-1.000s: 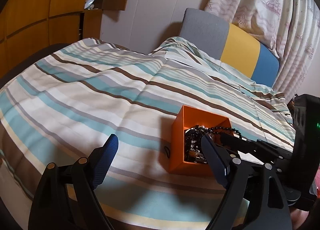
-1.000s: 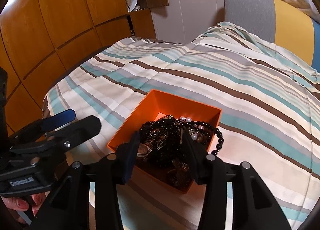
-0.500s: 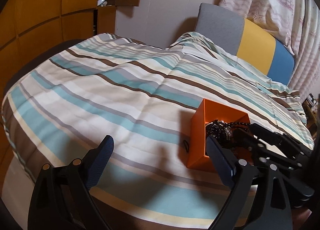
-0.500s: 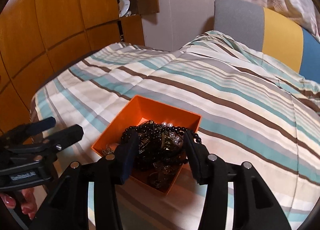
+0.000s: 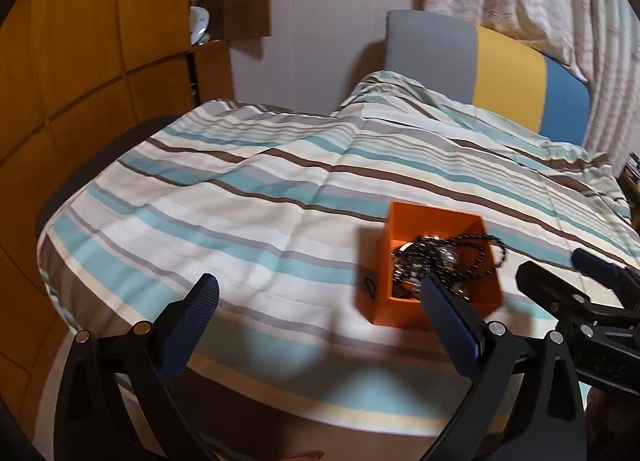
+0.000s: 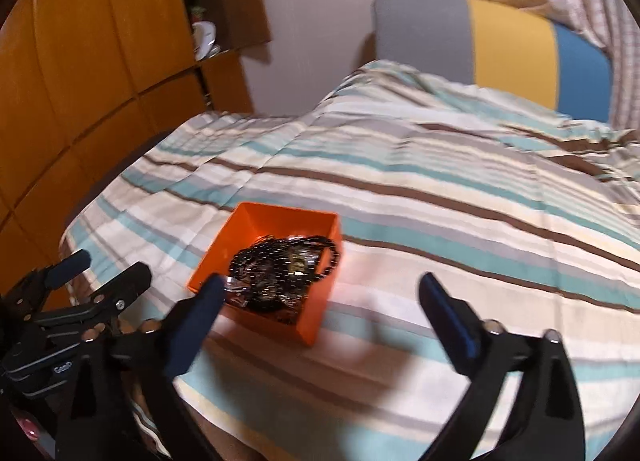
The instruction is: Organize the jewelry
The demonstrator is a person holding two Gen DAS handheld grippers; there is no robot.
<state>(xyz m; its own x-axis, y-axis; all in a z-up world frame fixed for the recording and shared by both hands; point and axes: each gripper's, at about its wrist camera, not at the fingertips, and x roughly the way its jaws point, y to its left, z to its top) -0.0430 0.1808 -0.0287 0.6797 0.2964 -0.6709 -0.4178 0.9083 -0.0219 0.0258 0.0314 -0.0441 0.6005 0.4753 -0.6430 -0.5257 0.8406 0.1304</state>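
Left wrist view
- Left gripper (image 5: 318, 303): hangs over the near edge of the bed with its tongs spread wide and nothing between them.
- Fingers: blue-padded; one pad (image 5: 188, 325) sits low left, the other reaches in front of the box's near corner.
- Orange box (image 5: 400, 261): stands on the striped bedcover (image 5: 240, 221), right of centre, just beyond the right-hand finger.
- Jewelry (image 5: 440, 257): a dark tangle of beads and chains heaped inside the box, with one beaded loop drooping over its right rim.
- Small dark loop (image 5: 370, 287): lies on the cover just beside the box's left wall; too small to identify.
- Right gripper (image 5: 572, 281): comes in from the right edge, near the box but apart from it.
- Headboard (image 5: 480, 57): grey, yellow and blue panels at the far end.

Right wrist view
- Right gripper (image 6: 322, 293): tongs stand wide apart, empty.
- Fingers: the left pad (image 6: 196, 325) overlaps the near corner of the box; contact cannot be judged through the blur.
- Orange box (image 6: 276, 221): on the bedcover (image 6: 440, 201), left of centre, jewelry (image 6: 280, 269) piled in it.
- Left gripper (image 6: 104, 267): at lower left, beside the box.
- Wooden wardrobe (image 6: 100, 61): fills the left side.
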